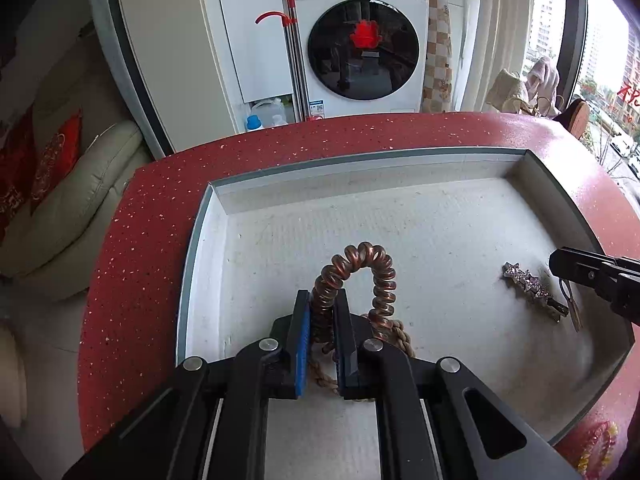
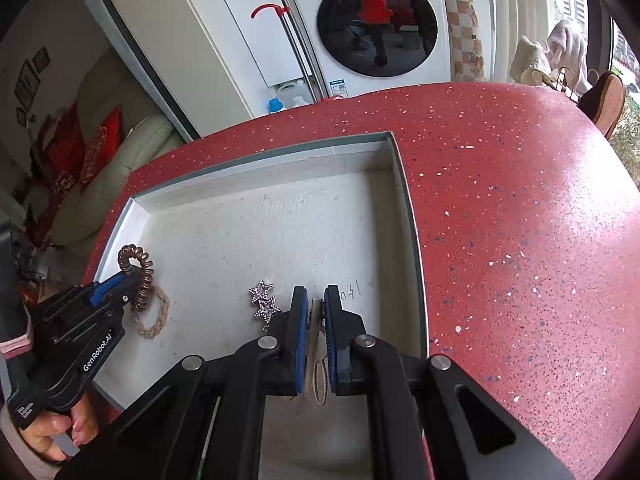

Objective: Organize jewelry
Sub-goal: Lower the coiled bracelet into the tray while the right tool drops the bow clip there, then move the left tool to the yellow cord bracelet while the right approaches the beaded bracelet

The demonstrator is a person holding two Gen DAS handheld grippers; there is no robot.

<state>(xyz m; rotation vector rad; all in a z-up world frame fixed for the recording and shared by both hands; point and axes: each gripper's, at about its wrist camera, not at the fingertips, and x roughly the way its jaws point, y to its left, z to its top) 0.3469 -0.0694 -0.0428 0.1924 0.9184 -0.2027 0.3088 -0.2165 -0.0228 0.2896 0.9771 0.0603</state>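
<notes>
A shallow white box lid (image 1: 256, 200) lies on the red speckled table (image 1: 152, 208). My left gripper (image 1: 323, 300) is shut on a copper coil hair tie (image 1: 368, 264), held upright in the tray; it also shows in the right wrist view (image 2: 140, 272). A braided tan band (image 1: 400, 338) lies under it, also seen from the right (image 2: 154, 320). My right gripper (image 2: 316, 294) is shut on a thin pale hair clip (image 2: 318, 360) at the tray's right side. A star-studded clip (image 1: 532, 286) lies next to it (image 2: 264, 300).
A washing machine (image 1: 360, 40) and a red-handled mop (image 1: 292, 40) stand behind the table. A cream sofa (image 1: 60, 208) with red cushions is to the left. A window and a chair (image 2: 604, 100) are to the right. Bare red tabletop (image 2: 520, 240) extends right of the tray.
</notes>
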